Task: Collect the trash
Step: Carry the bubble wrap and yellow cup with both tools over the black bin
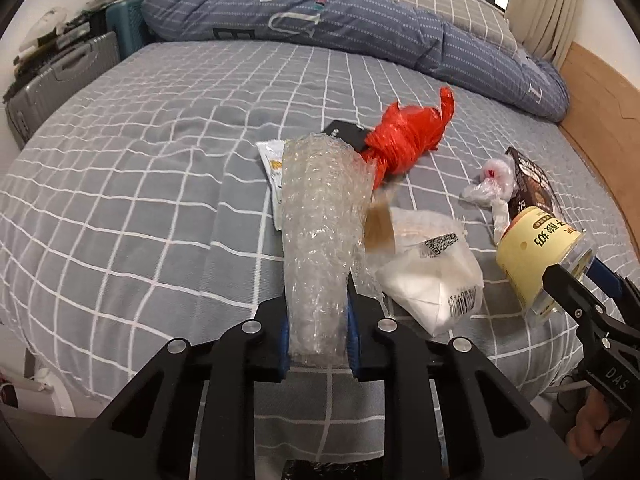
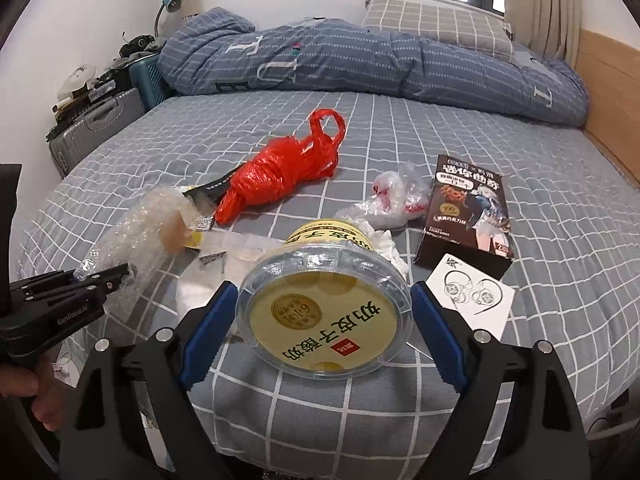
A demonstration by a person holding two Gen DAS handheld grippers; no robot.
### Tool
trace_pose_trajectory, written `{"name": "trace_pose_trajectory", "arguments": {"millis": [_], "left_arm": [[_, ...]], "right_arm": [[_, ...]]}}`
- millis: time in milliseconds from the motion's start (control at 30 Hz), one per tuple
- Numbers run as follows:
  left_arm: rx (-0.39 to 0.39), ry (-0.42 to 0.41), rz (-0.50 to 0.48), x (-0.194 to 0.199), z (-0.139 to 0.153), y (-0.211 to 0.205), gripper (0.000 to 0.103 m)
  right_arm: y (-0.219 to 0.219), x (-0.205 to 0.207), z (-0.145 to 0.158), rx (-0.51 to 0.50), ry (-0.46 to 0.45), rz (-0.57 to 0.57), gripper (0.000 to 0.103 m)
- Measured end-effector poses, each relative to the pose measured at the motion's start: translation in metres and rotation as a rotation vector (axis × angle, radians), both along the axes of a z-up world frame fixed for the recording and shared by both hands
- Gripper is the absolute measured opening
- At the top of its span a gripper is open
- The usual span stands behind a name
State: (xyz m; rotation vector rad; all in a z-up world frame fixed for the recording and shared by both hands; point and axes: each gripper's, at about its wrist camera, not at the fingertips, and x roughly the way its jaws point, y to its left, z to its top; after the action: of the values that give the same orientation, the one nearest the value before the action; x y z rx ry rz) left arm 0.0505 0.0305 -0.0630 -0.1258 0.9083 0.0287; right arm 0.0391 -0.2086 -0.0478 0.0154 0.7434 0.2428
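In the left wrist view my left gripper (image 1: 318,300) is shut on a roll of clear bubble wrap (image 1: 316,208) that stands up between its blue pads above the grey checked bed sheet (image 1: 140,160). My right gripper (image 2: 322,296) is shut on a yellow yogurt cup (image 2: 324,320), its pads pressing on both sides of the clear lid rim. The same cup (image 1: 532,248) shows at the right of the left wrist view. On the sheet lie a red plastic bag (image 2: 276,176), a crumpled clear bag (image 2: 392,200), a dark snack box (image 2: 468,208) and a white packet (image 1: 436,276).
A white card with an earphone drawing (image 2: 468,300) lies beside the box. A folded blue quilt (image 1: 360,28) and a pillow (image 2: 436,24) fill the far side of the bed. A grey suitcase (image 1: 60,76) stands at the left, and a wooden bed frame (image 1: 600,100) runs along the right.
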Motion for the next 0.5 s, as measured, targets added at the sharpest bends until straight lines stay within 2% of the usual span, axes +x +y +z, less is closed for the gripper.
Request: {"name": "trace_pose_trajectory", "arguments": {"millis": [200,500], "left_arm": [[0.010,-0.035,0.012,-0.013,0.022,0.003,0.020],[0.011,-0.052,0.014,-0.041,0.037,-0.005,0.020]], "right_arm": [[-0.004,-0.012,0.016,0.001,-0.027,-0.002,0.084],[-0.015,-0.041,0.036,0.011,-0.051,-0.020,0.084]]}}
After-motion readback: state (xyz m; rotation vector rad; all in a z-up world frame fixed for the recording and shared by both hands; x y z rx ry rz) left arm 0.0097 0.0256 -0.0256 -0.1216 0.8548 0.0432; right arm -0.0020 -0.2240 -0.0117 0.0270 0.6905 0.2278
